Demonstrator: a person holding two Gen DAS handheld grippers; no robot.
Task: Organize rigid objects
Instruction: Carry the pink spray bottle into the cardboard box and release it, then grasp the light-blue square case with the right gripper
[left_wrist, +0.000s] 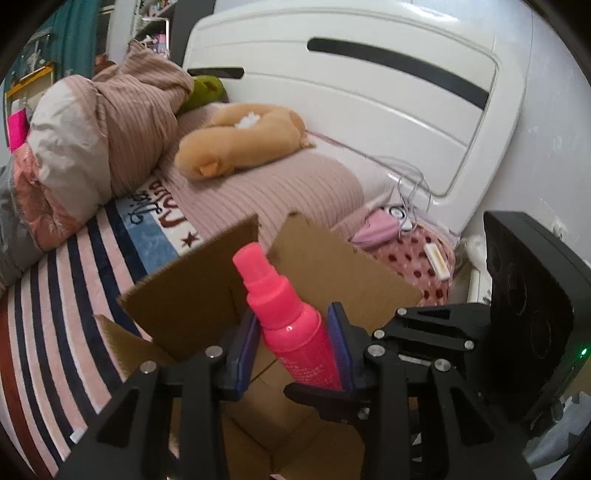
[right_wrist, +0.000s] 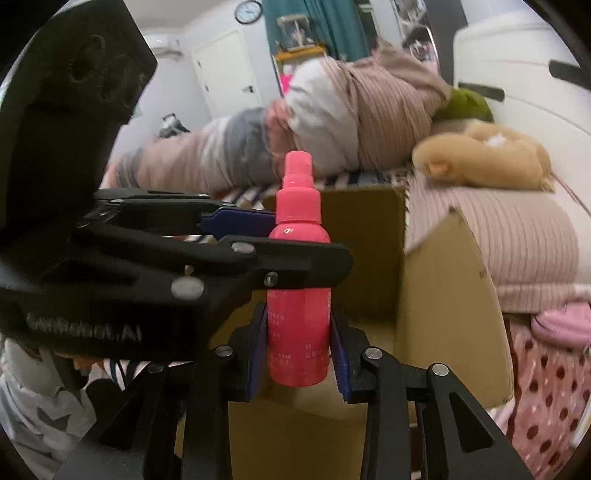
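Raised lettering on the black body of the left gripper (right_wrist: 299, 254), seen at lower left of the right wrist view — reads roughly "GenRobot.AI", blurred. Pale print runs down the pink spray bottle (right_wrist: 298, 314) between the right gripper's pads — too small to read. Striped bedspread (left_wrist: 155, 206) ahead of the left gripper: red lettering and dark script, upside down, illegible.

A glossy pink plastic spray bottle (right_wrist: 298, 295) with its cap on stood upright above an open brown cardboard box (right_wrist: 454, 295).
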